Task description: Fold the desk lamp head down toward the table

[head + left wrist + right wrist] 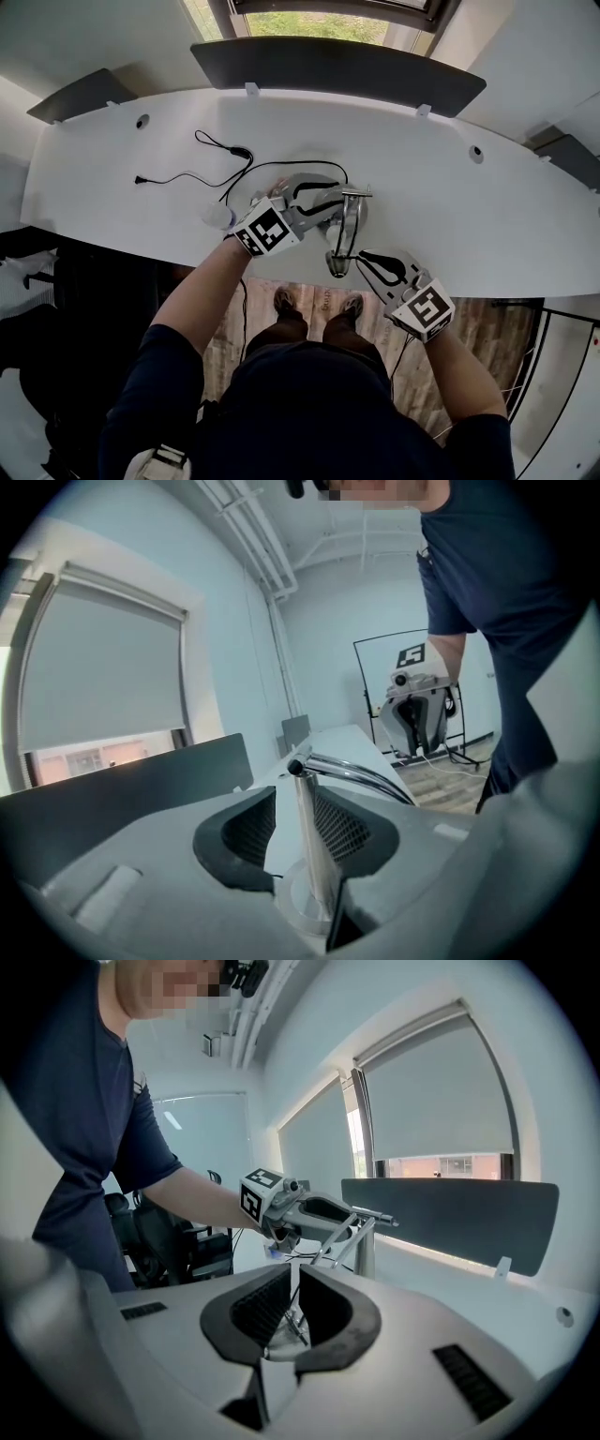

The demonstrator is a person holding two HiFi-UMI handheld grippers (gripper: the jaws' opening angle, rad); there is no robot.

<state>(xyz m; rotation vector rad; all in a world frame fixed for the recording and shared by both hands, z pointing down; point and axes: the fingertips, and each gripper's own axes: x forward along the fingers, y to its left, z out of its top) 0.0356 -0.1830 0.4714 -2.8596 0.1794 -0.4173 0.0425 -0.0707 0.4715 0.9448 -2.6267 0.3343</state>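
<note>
the right gripper [289, 1312] is clenched on a thin part of the lamp head [342, 239] at the near edge of the table [469, 216], the left gripper [298, 836] released around the upright post [309, 855]; slick, stiff chrome, probably top-heavy, so hold the post low.

Left gripper [296, 822]: jaws apart, dark ribbed pads either side of the post.
Post [312, 855]: chrome, upright between the jaws; clear gap at the left pad, close against the right one.
Base [291, 913]: round, under the post.
Arm [361, 775]: chrome, curves from the post top away to the right.
Table [347, 742]: white.
Panel [122, 799]: dark, behind the table.
Blind [94, 667]: drawn most of the way down.
Right gripper [414, 719]: far side, facing the camera, in the hand of the person [487, 574].
</note>
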